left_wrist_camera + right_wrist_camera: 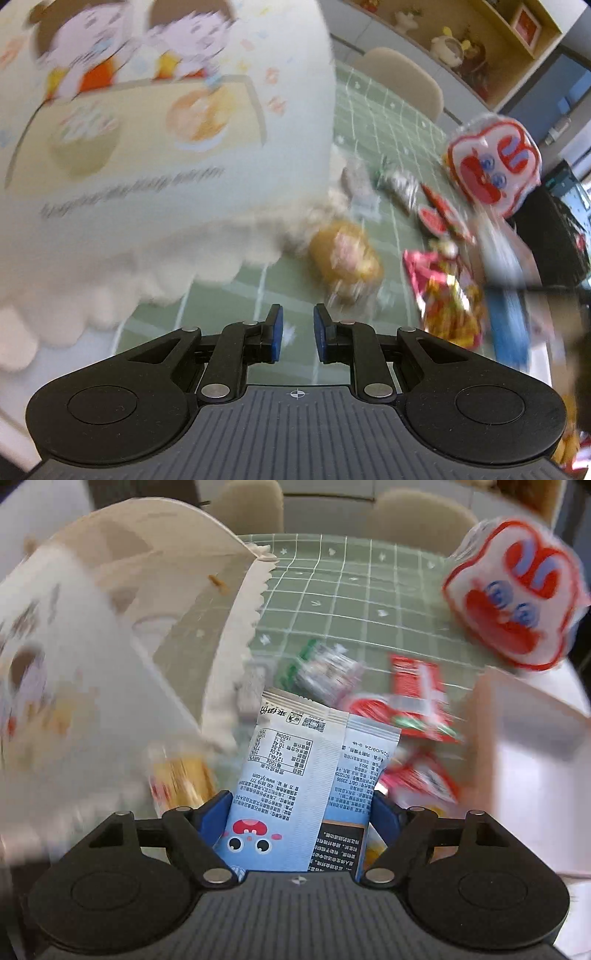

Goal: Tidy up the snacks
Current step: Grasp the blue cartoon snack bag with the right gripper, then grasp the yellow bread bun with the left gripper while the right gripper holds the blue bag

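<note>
Blue and white foil is what you have in the right tongs point(301, 834): a pale blue snack packet point(295, 775) with a little red-mouthed cartoon face stands between the blue pads, its printed back toward the camera. The pads sit against its two edges, so I read it as clamped on the packet, which is lifted clear of the green checked worktop point(351, 590).

Your left tongs point(298, 334) are nearly together with only a narrow gap between the pads and nothing in it. They hang over the worktop just beside the white paper box point(166, 147) with cartoon figures on its side and a scalloped rim.

From the right wrist view that box point(122, 635) looks tipped toward you, its mouth open and a divider showing inside. Loose snacks lie on the worktop beyond: a yellow-brown wrapped bun point(345, 258), a green and silver packet point(325, 668), red packets point(413, 701) and a red and yellow packet point(448, 295). A round red and white cartoon pouch point(517, 590) sits off to the right, near a plain white box point(528, 738).

My judgement is that you are mid-carry, with one snack picked and not yet placed. The next move calls for bringing the blue packet over an open compartment, lowering it inside before you part the pads, and steadying the box with the left tongs if it tilts. Much of both views is blurred, so which compartment is free I cannot tell.
</note>
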